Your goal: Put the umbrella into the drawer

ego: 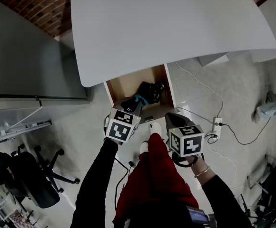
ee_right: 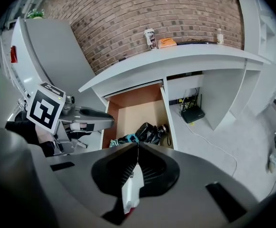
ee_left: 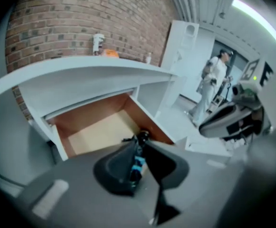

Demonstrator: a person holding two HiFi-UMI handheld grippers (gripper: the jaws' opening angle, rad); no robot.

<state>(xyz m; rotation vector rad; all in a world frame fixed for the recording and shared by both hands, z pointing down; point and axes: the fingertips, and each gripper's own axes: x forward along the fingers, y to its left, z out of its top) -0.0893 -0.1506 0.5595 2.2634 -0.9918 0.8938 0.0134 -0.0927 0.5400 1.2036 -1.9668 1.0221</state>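
Observation:
The drawer (ego: 110,91) under the white desk stands pulled out. A folded black umbrella (ego: 147,93) with a teal band lies inside it, toward the front right. My left gripper (ego: 130,104) hangs over the drawer's front left edge, clear of the umbrella, its jaws close together with nothing gripped. In the left gripper view a strip of the teal umbrella (ee_left: 138,164) shows through the slit of the gripper (ee_left: 140,144), with the drawer (ee_left: 95,132) beyond. My right gripper (ego: 173,120) hovers in front of the drawer, shut and empty. The right gripper view shows the right gripper (ee_right: 138,146), the umbrella (ee_right: 147,133) and the left gripper (ee_right: 102,120).
The white desk top (ego: 176,23) overhangs the drawer's back. A grey cabinet (ego: 24,56) stands at left and an office chair (ego: 38,179) at lower left. A power strip with cables (ego: 217,126) lies on the floor at right. A router (ee_right: 193,113) sits under the desk. A person (ee_left: 214,80) stands farther off.

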